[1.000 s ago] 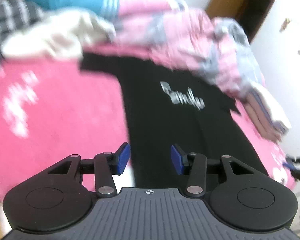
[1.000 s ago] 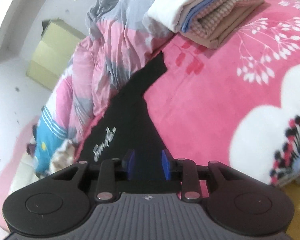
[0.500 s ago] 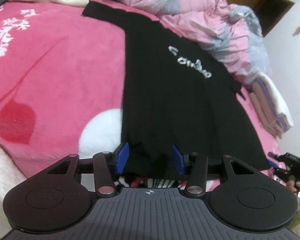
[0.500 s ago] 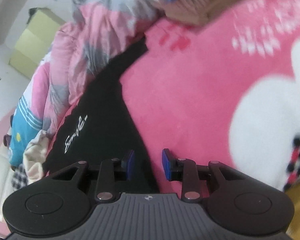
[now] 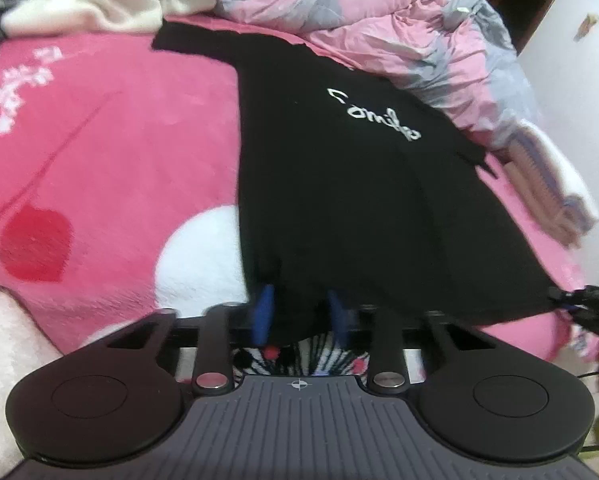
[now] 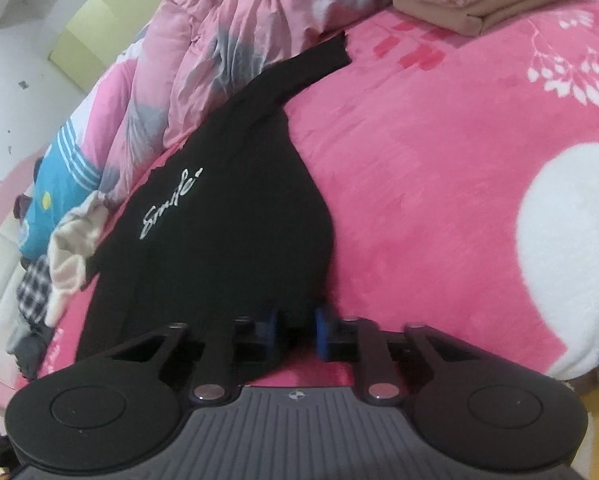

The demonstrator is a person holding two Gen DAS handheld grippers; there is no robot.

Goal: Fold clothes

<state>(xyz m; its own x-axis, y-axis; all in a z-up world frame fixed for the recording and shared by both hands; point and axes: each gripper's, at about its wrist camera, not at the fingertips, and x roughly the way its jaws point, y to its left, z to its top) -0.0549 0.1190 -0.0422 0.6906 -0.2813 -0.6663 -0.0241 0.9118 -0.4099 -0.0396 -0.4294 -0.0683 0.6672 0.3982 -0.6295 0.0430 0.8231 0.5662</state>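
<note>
Jaws of left gripper (image 5: 299,312) and right gripper (image 6: 295,330) partly parted, straddling hem of black cotton T-shirt (image 5: 351,184) on pink fleece bed blanket (image 5: 99,152).

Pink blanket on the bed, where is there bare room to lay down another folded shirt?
Free: pink blanket between black T-shirt and folded stack; also left of the shirt. Crowded: rumpled quilt and clothes pile.

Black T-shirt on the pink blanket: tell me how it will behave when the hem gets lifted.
The black T-shirt lies limp and flat on the blanket, so it will probably droop and sag between the two grippers. It looks thin, so likely light. The fuzzy blanket may drag on the cloth a little as the hem rises.
</note>
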